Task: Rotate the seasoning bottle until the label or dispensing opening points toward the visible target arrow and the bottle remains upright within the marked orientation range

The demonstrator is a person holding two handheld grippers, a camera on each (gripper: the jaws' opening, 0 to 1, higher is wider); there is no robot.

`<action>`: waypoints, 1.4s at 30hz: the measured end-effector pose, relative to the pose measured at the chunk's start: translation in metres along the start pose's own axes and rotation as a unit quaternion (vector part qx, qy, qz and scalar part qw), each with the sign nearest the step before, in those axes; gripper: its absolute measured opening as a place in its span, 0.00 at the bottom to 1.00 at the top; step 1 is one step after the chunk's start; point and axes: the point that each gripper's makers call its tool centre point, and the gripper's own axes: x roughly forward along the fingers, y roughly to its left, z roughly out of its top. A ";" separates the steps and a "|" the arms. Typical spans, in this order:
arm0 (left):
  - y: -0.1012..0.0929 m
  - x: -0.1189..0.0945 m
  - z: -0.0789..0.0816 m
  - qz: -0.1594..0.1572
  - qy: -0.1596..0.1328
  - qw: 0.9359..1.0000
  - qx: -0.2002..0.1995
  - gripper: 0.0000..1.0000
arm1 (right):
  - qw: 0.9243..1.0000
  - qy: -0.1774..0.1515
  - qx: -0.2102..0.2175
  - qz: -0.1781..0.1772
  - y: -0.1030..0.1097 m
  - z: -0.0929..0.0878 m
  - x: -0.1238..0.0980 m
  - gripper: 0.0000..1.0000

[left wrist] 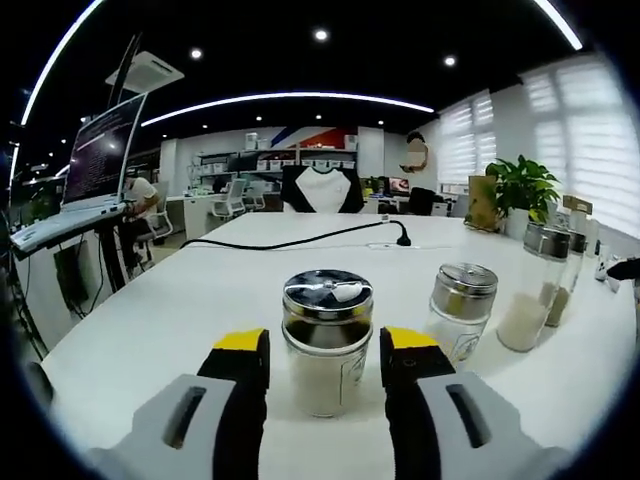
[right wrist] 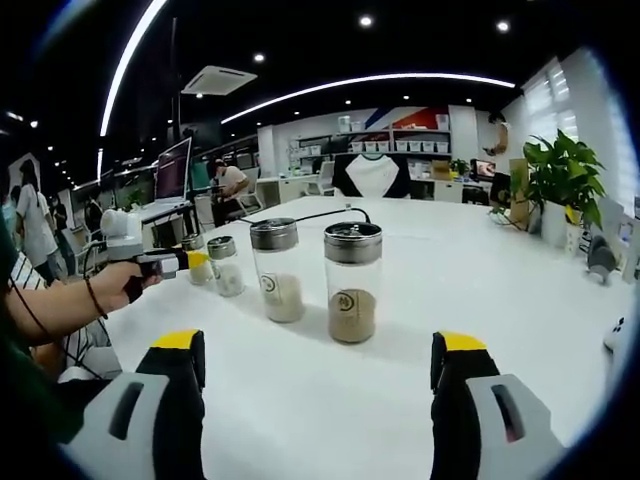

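A short glass seasoning bottle [left wrist: 326, 370] with a chrome lid and pale powder stands upright on the white table [left wrist: 180, 310]. It sits between the yellow-tipped jaws of my left gripper [left wrist: 325, 342], which is open, with a narrow gap on each side. In the right gripper view a hand holds that left gripper [right wrist: 175, 263] at the far-left bottle [right wrist: 192, 245]. My right gripper [right wrist: 320, 345] is wide open over bare table, short of two tall bottles. One tall bottle [right wrist: 278, 272] holds white powder and the other tall bottle [right wrist: 352, 284] holds brown powder.
A second short bottle [left wrist: 462, 308] stands just right of the flanked one, then two tall bottles [left wrist: 535, 288] in a row. A black cable and plug [left wrist: 400, 238] lie further back. A potted plant [left wrist: 525, 185] stands far right, and a laptop [left wrist: 95, 160] on a stand at the left.
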 end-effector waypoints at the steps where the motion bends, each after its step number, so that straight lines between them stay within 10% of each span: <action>1: -0.001 0.001 0.000 -0.004 0.001 1.000 0.001 0.38 | 1.000 -0.002 0.000 -0.001 0.000 0.001 0.000 0.96; 42: -0.005 0.001 -0.001 -0.068 -0.002 0.998 0.020 0.34 | 1.000 0.000 0.003 0.008 0.005 0.000 0.001 0.96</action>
